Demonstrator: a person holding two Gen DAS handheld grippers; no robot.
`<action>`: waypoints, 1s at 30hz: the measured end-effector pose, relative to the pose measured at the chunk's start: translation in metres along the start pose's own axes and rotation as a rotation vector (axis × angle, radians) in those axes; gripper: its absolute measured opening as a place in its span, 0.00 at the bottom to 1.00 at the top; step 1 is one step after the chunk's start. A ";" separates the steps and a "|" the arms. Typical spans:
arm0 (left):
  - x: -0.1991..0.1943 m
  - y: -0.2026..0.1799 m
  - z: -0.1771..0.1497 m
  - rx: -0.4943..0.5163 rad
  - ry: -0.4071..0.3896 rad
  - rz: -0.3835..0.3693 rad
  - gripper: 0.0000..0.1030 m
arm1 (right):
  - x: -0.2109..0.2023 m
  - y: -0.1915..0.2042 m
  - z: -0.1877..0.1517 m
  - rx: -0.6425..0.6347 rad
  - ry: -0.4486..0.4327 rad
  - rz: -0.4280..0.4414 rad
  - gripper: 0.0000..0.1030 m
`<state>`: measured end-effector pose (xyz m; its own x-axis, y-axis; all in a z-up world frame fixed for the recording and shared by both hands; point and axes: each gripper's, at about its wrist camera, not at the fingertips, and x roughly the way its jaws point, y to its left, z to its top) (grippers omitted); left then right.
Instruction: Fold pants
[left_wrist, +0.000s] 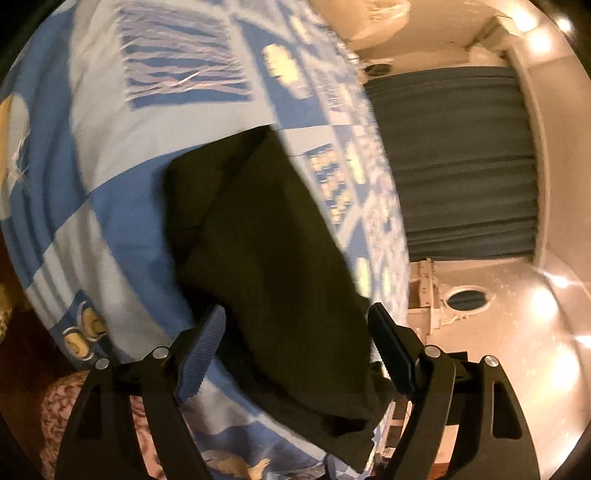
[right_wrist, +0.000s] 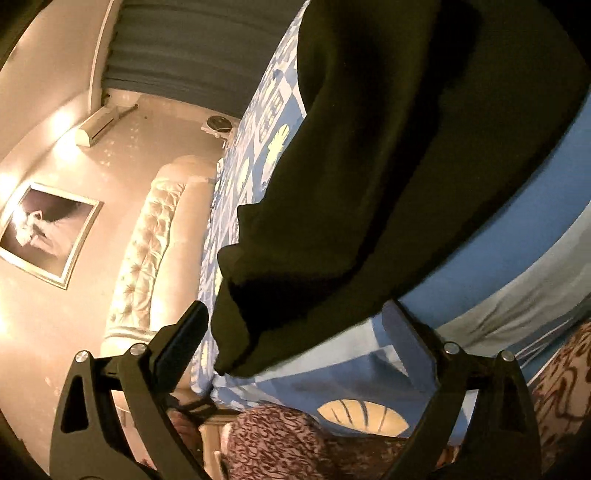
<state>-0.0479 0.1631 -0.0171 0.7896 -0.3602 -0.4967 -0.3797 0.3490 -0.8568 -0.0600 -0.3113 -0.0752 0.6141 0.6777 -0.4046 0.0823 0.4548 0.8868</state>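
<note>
Two grippers: left gripper (left_wrist: 295, 325) and right gripper (right_wrist: 299, 321) are both seen spread wide, nothing clamped.
Pants: one dark pair of pants (left_wrist: 266, 236) is laid on the blue patterned bedspread (left_wrist: 92, 155), already partly doubled, near the bed's edge.
Step advice: corners should be pinched evenly, and edges aligned before lowering.
Count: one curtain (left_wrist: 454, 162), one framed picture (right_wrist: 48, 236).

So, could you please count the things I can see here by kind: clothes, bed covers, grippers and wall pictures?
Dark pants: 1
Blue patterned bedspread: 1
Grippers: 2, the left gripper and the right gripper, both open
Framed picture on the wall: 1
Total: 5
</note>
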 end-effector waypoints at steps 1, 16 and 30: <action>0.003 -0.007 -0.001 0.027 0.012 -0.009 0.76 | 0.000 -0.001 -0.001 -0.002 0.002 -0.001 0.92; 0.031 0.016 -0.006 -0.058 0.028 0.072 0.76 | -0.007 -0.005 0.001 -0.056 -0.002 0.008 0.92; 0.018 0.018 0.001 -0.012 -0.045 0.128 0.75 | -0.007 -0.007 0.000 -0.081 -0.005 0.025 0.92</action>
<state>-0.0398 0.1637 -0.0415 0.7548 -0.2742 -0.5959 -0.4844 0.3794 -0.7883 -0.0647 -0.3191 -0.0785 0.6194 0.6862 -0.3814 0.0037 0.4833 0.8754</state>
